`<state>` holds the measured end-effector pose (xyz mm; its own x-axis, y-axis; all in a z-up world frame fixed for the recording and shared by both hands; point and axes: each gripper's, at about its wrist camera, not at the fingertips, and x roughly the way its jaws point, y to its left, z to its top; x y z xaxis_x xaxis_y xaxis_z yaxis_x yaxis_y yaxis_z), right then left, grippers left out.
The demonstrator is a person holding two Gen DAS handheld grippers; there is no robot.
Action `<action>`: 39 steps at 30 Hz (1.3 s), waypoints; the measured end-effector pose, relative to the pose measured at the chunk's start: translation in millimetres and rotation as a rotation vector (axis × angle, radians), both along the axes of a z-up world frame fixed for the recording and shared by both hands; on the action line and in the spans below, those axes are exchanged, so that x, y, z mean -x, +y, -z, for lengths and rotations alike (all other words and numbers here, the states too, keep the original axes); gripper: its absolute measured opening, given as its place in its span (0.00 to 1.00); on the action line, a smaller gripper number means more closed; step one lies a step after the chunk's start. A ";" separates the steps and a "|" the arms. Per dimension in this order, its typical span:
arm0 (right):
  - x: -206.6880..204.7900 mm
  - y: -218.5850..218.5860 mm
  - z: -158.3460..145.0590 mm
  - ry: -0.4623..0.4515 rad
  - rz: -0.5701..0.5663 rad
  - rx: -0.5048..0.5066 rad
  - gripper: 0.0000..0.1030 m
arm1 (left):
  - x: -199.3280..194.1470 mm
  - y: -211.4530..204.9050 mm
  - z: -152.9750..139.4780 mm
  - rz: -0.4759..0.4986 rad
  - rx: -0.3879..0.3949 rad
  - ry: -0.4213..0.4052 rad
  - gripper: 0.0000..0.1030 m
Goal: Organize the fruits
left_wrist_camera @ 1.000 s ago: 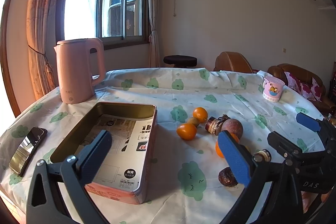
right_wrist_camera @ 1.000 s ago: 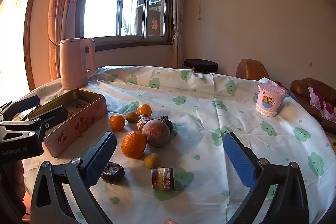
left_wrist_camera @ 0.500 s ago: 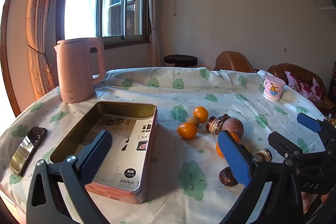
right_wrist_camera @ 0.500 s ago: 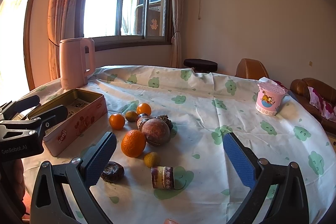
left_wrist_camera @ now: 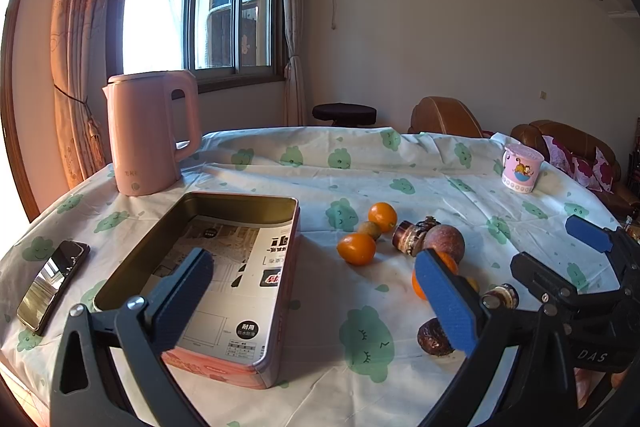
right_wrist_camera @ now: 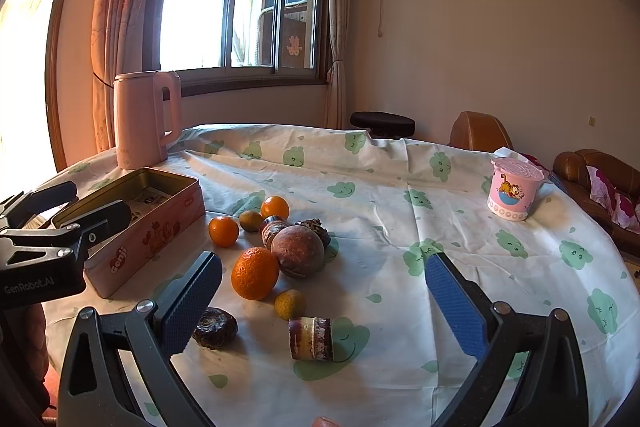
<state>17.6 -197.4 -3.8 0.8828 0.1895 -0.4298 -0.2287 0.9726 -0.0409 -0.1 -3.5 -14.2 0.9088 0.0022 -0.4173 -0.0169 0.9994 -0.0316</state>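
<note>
Several fruits lie in a loose cluster on the tablecloth: a big orange (right_wrist_camera: 255,273), a brown round fruit (right_wrist_camera: 297,251), two small oranges (right_wrist_camera: 223,231) (right_wrist_camera: 275,207), small yellow-green fruits (right_wrist_camera: 289,303), a dark wrinkled fruit (right_wrist_camera: 215,322) and a cut cane piece (right_wrist_camera: 311,338). An open pink tin (left_wrist_camera: 224,267) (right_wrist_camera: 152,219) lies left of them, holding only a printed sheet. My left gripper (left_wrist_camera: 316,299) is open above the tin's near right corner. My right gripper (right_wrist_camera: 324,303) is open and empty just before the cluster. The cluster (left_wrist_camera: 400,239) also shows in the left wrist view.
A pink kettle (left_wrist_camera: 150,131) stands at the back left. A phone (left_wrist_camera: 52,283) lies near the left table edge. A pink cartoon cup (right_wrist_camera: 514,193) stands at the far right. Brown sofas (left_wrist_camera: 568,147) sit beyond the table.
Almost nothing has changed. The right wrist view has crept very slightly closer to the fruits; both grippers stay open.
</note>
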 end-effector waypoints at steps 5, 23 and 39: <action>-0.1 0.0 -0.1 0.001 0.000 0.000 0.99 | -0.2 0.0 -0.5 0.000 0.000 0.001 1.00; 0.5 -0.6 3.8 0.001 0.002 0.000 0.99 | 1.5 2.4 10.4 -0.001 -0.003 0.014 1.00; -13.9 -9.1 32.6 0.120 -0.016 0.044 0.73 | -11.2 -21.5 34.6 0.120 0.042 0.121 0.90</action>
<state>31.5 -206.5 -36.4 0.8212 0.1819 -0.5409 -0.2505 0.9665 -0.0552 11.1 -25.0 -48.8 0.8444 -0.1233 -0.5213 0.0962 0.9922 -0.0788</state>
